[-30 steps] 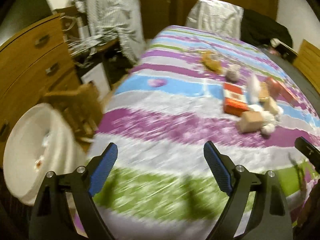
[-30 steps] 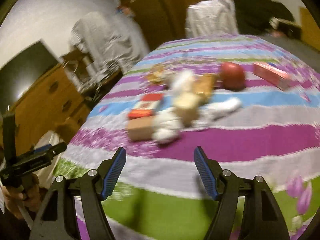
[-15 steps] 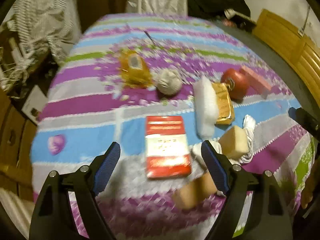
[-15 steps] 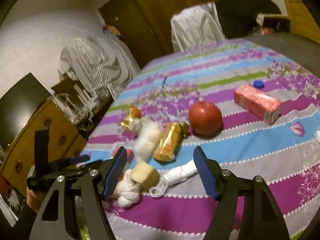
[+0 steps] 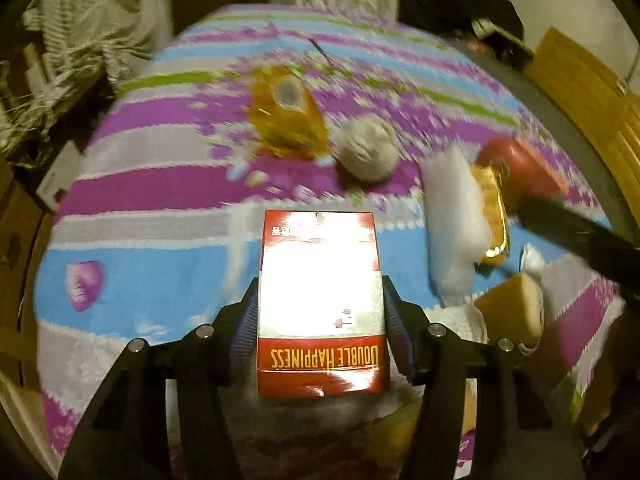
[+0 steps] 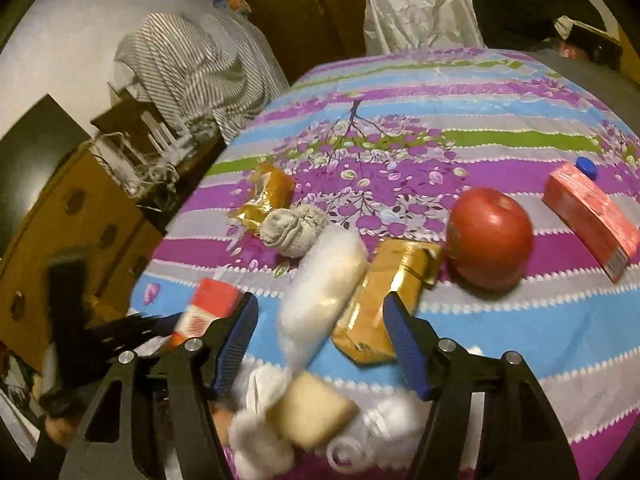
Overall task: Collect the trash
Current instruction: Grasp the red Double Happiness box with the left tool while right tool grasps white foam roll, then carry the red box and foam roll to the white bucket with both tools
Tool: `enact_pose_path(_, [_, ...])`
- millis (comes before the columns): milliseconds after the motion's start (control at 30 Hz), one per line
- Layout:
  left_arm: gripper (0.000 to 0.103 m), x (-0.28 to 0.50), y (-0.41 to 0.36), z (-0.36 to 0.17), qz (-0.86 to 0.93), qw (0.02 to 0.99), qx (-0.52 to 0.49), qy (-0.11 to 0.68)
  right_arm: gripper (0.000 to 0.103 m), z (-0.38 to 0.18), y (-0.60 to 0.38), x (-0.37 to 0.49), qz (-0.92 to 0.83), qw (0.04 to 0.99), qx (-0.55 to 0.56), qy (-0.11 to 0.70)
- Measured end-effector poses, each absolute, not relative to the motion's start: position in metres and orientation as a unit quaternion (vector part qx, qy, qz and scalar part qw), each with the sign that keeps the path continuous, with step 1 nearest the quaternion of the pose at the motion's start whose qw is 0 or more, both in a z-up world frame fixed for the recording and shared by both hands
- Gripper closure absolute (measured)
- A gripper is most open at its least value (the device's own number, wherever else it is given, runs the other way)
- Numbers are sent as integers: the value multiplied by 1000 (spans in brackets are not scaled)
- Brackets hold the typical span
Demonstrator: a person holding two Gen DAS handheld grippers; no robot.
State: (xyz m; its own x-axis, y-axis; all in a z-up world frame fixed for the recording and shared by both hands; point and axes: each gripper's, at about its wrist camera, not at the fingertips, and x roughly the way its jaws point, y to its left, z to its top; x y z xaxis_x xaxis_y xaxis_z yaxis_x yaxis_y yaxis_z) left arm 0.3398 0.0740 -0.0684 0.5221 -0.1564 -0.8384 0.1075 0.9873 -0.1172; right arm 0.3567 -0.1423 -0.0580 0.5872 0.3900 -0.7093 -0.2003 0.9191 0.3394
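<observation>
My left gripper [image 5: 320, 320] is shut on a red and white "Double Happiness" cigarette box [image 5: 320, 304], which also shows in the right wrist view [image 6: 208, 308]. My right gripper [image 6: 320, 340] is open above a white foam wad [image 6: 324, 284] and a gold wrapper [image 6: 384, 300]. A tan block [image 6: 308, 410] and white crumpled tissue [image 6: 260, 440] lie just under it. Another gold wrapper [image 5: 284, 112] and a grey sock ball [image 5: 368, 148] lie farther back on the striped bedspread [image 5: 152, 184].
A red apple [image 6: 490, 236], a pink carton [image 6: 592, 216] and a blue cap [image 6: 586, 166] lie at the right. A wooden dresser [image 6: 72, 216] and striped clothes [image 6: 188, 68] stand left of the bed. A white-covered chair [image 6: 420, 8] stands behind.
My left gripper has moved forward and closed on the cigarette box. My right gripper has moved down and closer over the foam wad and gold wrapper.
</observation>
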Motion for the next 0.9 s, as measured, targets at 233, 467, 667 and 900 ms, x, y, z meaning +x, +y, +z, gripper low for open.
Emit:
enact_pose_path(233, [49, 300, 111, -51, -31, 890, -54, 451, 63, -84, -115, 382, 133, 871, 103, 462])
enact_pose_path(467, [48, 237, 131, -34, -21, 901, -49, 430, 66, -10, -144, 311, 232, 888, 178, 355])
enact_pose_path(667, [48, 161, 138, -36, -45, 894, -51, 442, 66, 19, -182, 180, 343, 851, 154, 367])
enact_pose_path(900, [48, 132, 143, -71, -56, 880, -84, 464, 65, -75, -205, 141, 281, 821, 117, 483])
